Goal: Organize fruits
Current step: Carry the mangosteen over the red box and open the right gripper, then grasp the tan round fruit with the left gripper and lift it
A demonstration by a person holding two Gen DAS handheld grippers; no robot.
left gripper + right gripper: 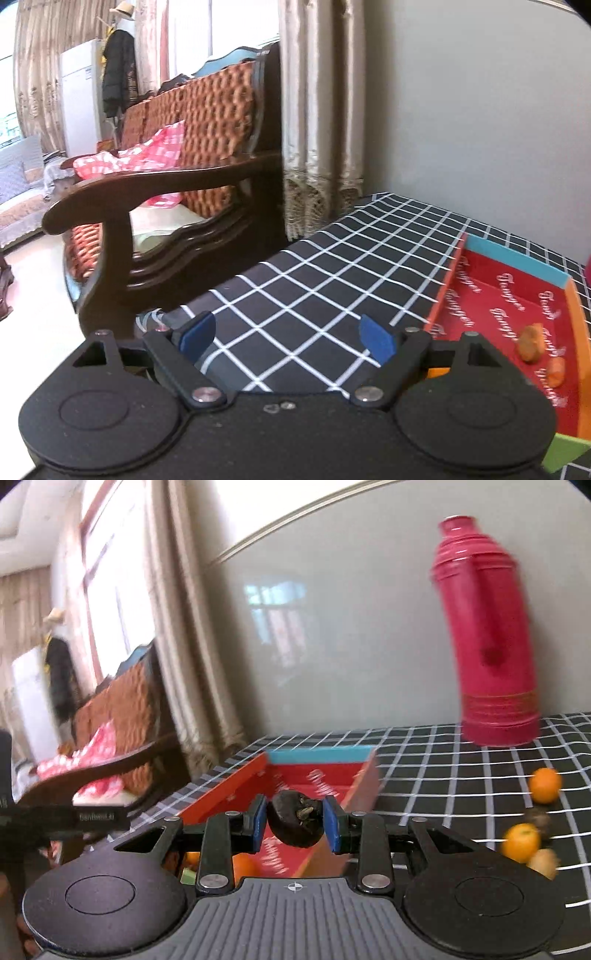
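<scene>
Mangosteen (294, 823) sits clamped in my right gripper (295, 821) above the red tray (221, 794); my left gripper (288, 338) gapes wide over the checked cloth (332, 266).

Checked tablecloth (443, 775): red box (321, 771), flask (487, 635), oranges (545, 784).

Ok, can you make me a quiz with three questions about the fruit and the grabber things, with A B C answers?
1. Where is the dark fruit?
A. Between the right gripper's fingers
B. On the sofa
C. On top of the flask

2. What colour is the tall flask?
A. Green
B. Pink-red
C. White

3. How is the left gripper?
A. Shut on an orange
B. Shut on a cloth
C. Open, holding nothing

Answers:
1 A, the blue pads press it on both sides, above the red tray.
2 B, its whole body is pink-red against the grey wall.
3 C, its blue pads stand wide apart over the checked tablecloth.
</scene>
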